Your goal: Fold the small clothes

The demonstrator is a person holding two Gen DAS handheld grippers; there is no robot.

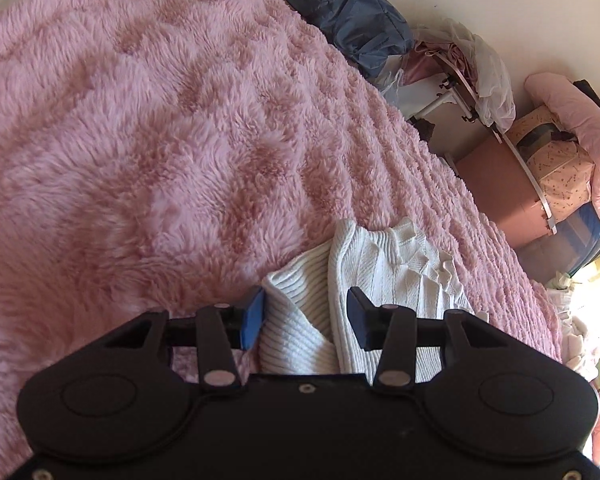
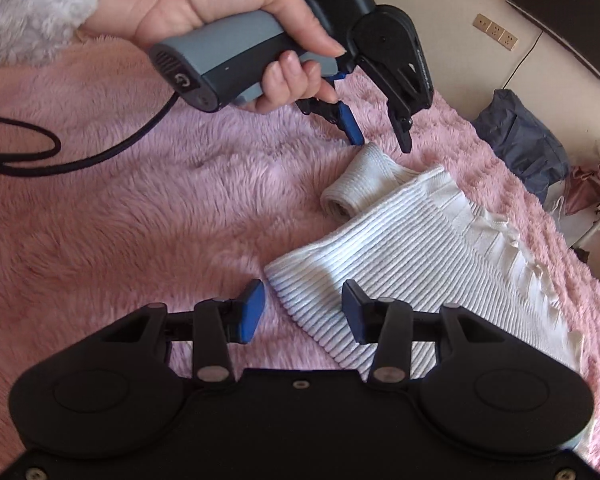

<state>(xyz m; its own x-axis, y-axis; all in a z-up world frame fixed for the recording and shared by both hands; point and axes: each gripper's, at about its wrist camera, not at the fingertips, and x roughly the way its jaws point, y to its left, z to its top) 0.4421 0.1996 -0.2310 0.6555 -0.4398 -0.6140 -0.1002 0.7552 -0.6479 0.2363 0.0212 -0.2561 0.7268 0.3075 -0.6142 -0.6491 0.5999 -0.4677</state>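
Note:
A small white ribbed knit top (image 2: 412, 248) lies on a fluffy pink blanket (image 2: 140, 208), partly folded, with a sleeve cuff (image 2: 352, 184) sticking out at its far end. My left gripper (image 2: 382, 136) is open just above that cuff, held by a hand. In the left wrist view the top (image 1: 380, 272) lies right under my open left gripper (image 1: 304, 308). My right gripper (image 2: 304, 300) is open over the top's near ribbed hem corner, touching nothing that I can see.
The pink blanket (image 1: 140, 140) covers the bed. Beyond the bed's far edge are a dark blue bag (image 1: 352, 12), a folding rack with plastic bags (image 1: 468, 80) and pink bedding on boxes (image 1: 572, 136). A black cable (image 2: 80, 156) trails across the blanket.

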